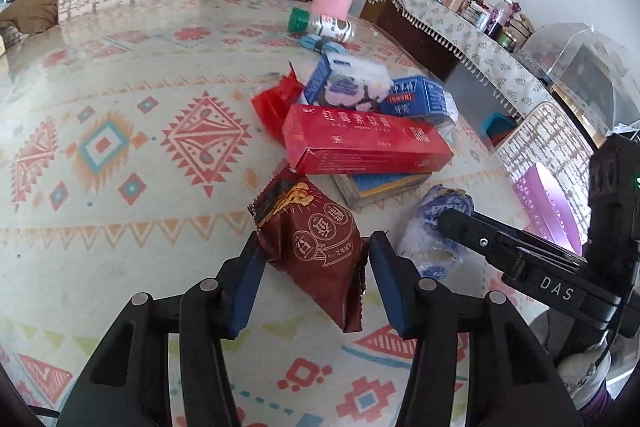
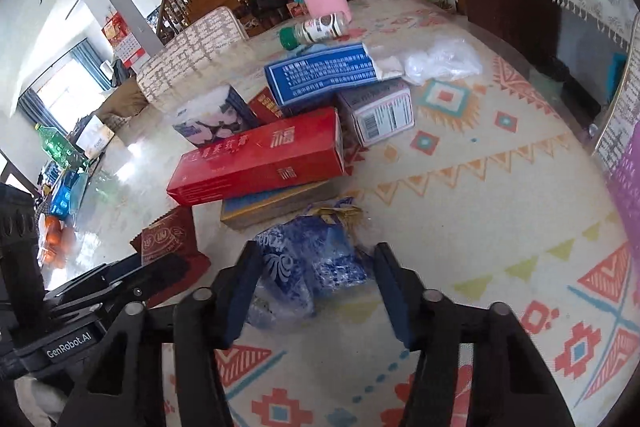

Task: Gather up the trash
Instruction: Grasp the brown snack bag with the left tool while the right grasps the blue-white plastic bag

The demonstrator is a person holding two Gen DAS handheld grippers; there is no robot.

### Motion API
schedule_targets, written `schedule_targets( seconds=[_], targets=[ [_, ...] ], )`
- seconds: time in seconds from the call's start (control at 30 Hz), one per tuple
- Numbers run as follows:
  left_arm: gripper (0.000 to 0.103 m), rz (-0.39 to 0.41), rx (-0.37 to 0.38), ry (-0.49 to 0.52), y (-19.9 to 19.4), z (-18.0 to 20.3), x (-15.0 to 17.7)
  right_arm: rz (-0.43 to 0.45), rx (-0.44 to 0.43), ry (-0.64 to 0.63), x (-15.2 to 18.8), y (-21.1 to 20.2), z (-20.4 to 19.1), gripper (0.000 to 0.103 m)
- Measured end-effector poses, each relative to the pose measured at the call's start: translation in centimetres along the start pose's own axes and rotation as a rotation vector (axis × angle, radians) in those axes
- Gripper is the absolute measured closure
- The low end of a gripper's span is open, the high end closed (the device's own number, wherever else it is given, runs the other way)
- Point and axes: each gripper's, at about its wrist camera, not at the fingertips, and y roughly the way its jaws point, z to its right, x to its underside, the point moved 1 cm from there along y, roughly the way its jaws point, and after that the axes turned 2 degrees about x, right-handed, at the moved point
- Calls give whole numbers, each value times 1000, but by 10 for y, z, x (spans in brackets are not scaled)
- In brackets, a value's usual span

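Two soft wrappers at the near edge of the pile, one between each pair of jaws.

Left hand-held gripper (image 1: 316,259) straddles the dark red snack wrapper (image 1: 316,243), centre-bottom of its view; pads look pressed against the crinkled sides, so I log it as clamped on the wrapper. Right hand-held gripper (image 2: 316,271) straddles the blue-and-white plastic wrapper (image 2: 308,263), centre-bottom of its view; its left pad touches, the right pad seems just clear, so I read it as not yet gripping. Both lie on the patterned counter (image 1: 120,147), just in front of the long red box (image 1: 360,143). I judge both light, limp, slippery film that will crumple: I'd pinch mid-body where folds bunch, not the serrated edge.
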Motion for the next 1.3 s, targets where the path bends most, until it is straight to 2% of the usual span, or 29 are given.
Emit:
schedule_targets(
  seconds=[0.07,0.13,0.2,0.3,0.37,0.43,0.47,0.5,0.6,0.7,0.83,0.9,0.97,1.0,1.03,1.17,1.2,1.27,1.3],
  targets=[
    [51,13,-15,3,-3,0,0,12,4,-10,0,-5,-2,55],
    [51,20,-23,4,-4,-1,-1,14,4,-20,0,-9,-3,96],
    [51,27,-35,8,-5,-1,-1,7,16,-30,2,-12,-3,100],
    [51,33,-50,13,-6,-2,-2,-4,24,-26,5,-14,1,100],
    [51,40,-56,12,-8,-2,-2,-15,8,5,8,-15,6,89],
    [51,53,-66,8,-12,-4,-3,-28,-8,27,9,-13,8,33],
    [51,63,-71,3,-15,-6,-4,-16,-17,43,10,-14,8,26],
    [51,72,-76,-2,-19,-9,-4,-5,-19,50,9,-14,6,24],
    [51,102,-113,-31,-27,-20,-7,2,-15,53,5,-11,-2,23],
    [51,127,-175,-59,-32,-31,-11,-28,3,74,0,6,-11,21],
    [51,140,-207,-97,-36,-45,-15,-14,56,75,-5,18,-29,13],
    [51,149,-220,-105,-39,-47,-15,-7,110,46,-5,24,-42,10],
    [51,163,-246,-96,-41,-47,-15,-6,201,-24,-3,32,-58,9],
    [51,170,-259,-90,-42,-47,-16,-3,228,-46,-2,35,-62,12],
    [51,176,-272,-80,-43,-45,-16,10,241,-63,0,34,-67,20],
    [51,196,-289,-54,-44,-40,-16,19,231,-65,4,23,-68,28],
    [51,196,-285,-51,-44,-40,-16,28,231,-72,5,16,-67,36],
    [51,191,-279,-41,-43,-37,-15,44,231,-95,6,3,-68,42],
    [51,191,-280,-34,-43,-35,-15,55,241,-106,7,-2,-68,48]
  ],
)
